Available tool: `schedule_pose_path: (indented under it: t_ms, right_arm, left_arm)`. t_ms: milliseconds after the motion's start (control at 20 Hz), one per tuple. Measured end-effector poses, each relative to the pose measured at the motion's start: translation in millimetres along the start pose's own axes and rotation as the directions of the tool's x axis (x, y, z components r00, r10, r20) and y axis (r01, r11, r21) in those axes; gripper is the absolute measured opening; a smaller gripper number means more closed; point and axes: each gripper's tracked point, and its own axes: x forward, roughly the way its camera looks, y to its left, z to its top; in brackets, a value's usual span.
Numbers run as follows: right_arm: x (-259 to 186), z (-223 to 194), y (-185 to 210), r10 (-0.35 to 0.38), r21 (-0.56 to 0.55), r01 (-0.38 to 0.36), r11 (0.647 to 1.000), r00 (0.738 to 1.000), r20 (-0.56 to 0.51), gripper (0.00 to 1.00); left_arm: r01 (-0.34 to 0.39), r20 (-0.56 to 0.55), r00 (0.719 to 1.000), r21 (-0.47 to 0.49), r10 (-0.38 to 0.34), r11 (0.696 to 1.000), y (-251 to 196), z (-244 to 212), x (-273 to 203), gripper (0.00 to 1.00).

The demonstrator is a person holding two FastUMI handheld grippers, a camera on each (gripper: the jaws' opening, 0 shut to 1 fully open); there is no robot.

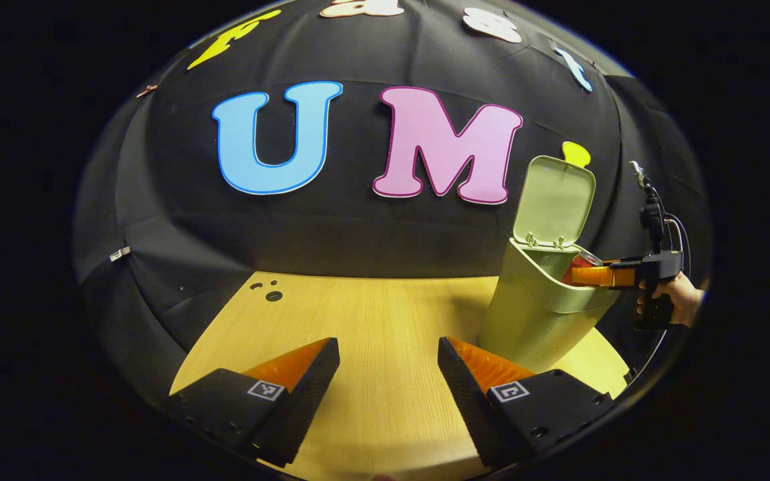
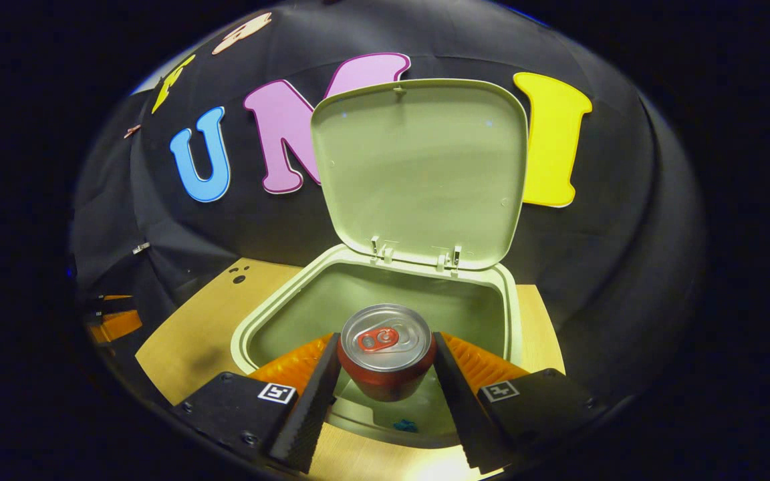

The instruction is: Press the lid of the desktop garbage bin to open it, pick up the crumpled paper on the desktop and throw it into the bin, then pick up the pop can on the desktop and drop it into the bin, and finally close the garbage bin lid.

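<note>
bin (image 2: 251, 334): on the desk, lid (image 2: 418, 167) swung up, so opening is done
pop can (image 2: 386, 351): upright over the bin mouth, clamped between both fingers of right gripper (image 2: 385, 394), not dropped yet
left gripper (image 1: 388, 381): fingers apart, holding nothing, over bare desk
crumpled paper: probably inside already; interior too dim to confirm
left: drop can, close lid

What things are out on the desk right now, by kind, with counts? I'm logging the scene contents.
Garbage bin, lid open: 1
Pop can, held over the open bin: 1
Hand-held gripper: 2, the left hand-held gripper and the right hand-held gripper
Total: 4
</note>
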Motion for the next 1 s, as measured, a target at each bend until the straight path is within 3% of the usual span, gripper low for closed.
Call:
schedule_pose_path:
  t_ms: [550, 750, 1000]
  right_arm:
    - [-2, 1, -2, -0.022, -0.008, 0.022, 1.000, 1.000, 0.001, 0.87]
    - [-13, 8, 2, -0.025, -0.021, 0.025, 0.999, 0.999, 0.021, 1.00]
    - [-34, 21, 12, -0.041, -0.063, 0.044, 0.997, 0.997, 0.059, 1.00]
  left_arm:
    - [-0.016, 0.001, 1.000, -0.008, 0.016, 1.000, 7, -5, -13, 0.96]
    - [-0.012, 0.007, 1.000, -0.003, 0.012, 1.000, 8, -6, -22, 0.95]
    - [0.017, 0.007, 1.000, -0.013, -0.017, 1.000, 9, -15, -37, 0.95]
